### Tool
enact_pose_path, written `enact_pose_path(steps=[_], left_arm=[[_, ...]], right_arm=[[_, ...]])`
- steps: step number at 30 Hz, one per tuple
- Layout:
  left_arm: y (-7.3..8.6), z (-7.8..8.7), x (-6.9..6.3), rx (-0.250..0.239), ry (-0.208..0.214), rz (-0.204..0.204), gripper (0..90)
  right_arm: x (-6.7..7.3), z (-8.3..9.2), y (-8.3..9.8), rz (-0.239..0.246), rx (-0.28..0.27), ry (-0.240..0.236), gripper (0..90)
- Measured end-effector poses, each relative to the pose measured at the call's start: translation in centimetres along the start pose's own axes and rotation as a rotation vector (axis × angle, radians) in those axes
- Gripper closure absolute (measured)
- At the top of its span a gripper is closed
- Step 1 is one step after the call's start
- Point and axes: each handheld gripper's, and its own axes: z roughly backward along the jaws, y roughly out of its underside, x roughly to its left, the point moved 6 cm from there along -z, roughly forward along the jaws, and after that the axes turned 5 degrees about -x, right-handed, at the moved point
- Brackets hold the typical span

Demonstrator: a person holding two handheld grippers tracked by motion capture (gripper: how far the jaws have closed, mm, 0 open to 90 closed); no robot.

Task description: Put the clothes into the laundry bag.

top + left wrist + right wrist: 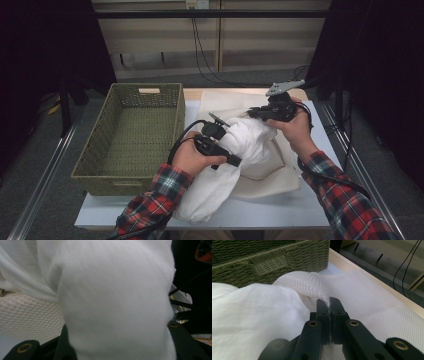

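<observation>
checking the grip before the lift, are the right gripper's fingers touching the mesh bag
Touching. The right gripper view shows the right gripper with its fingers pinched shut on a fold of the white mesh bag.

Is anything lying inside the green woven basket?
No, the high view shows the woven basket with only its bare woven bottom and nothing inside.

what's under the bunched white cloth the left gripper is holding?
Under the bunched smooth white cloth lies a flat white mesh-textured fabric on the pale tabletop. The right gripper pinches an edge of that mesh. Whatever lies beneath the cloth's middle is covered.
</observation>
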Motion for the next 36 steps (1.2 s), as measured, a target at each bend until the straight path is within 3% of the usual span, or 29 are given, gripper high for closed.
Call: enact_pose_path(steps=[1,8,11,19,23,26,32,36], left_arm=[[-0.1,0.0,0.2,-0.004,-0.024,0.013,54.6],[-0.5,-0.2,1.3,-0.043,-0.077,0.035,54.7],[-0.4,-0.5,1.5,-0.042,-0.094,0.024,54.7],[0.2,-2.1,0.7,-0.009,-0.039,-0.014,54.6],[0.4,-3.0,0.5,0.001,0.002,-0.006,54.5],[0.4,-3.2,0.5,0.012,-0.005,-0.01,54.5],[0.1,-2.9,1.4,-0.022,-0.066,0.041,54.5],[0.0,-2.4,2.4,-0.048,-0.102,0.097,54.6]], right_arm=[[0.0,0.0,0.0,0.0,-0.002,0.002,87.3],[-0.2,0.4,-0.1,-0.003,-0.008,0.009,87.3],[-0.2,0.6,-0.2,-0.005,-0.011,0.012,87.3],[-0.3,0.7,-0.3,-0.013,-0.025,0.02,87.3],[-0.1,0.5,-0.2,-0.011,-0.027,0.014,87.3],[0.0,0.3,-0.1,-0.015,-0.028,0.011,87.4],[0.2,0.7,-0.3,-0.008,-0.03,0.005,87.3],[0.0,1.1,-0.3,-0.003,-0.032,0.005,87.4]])
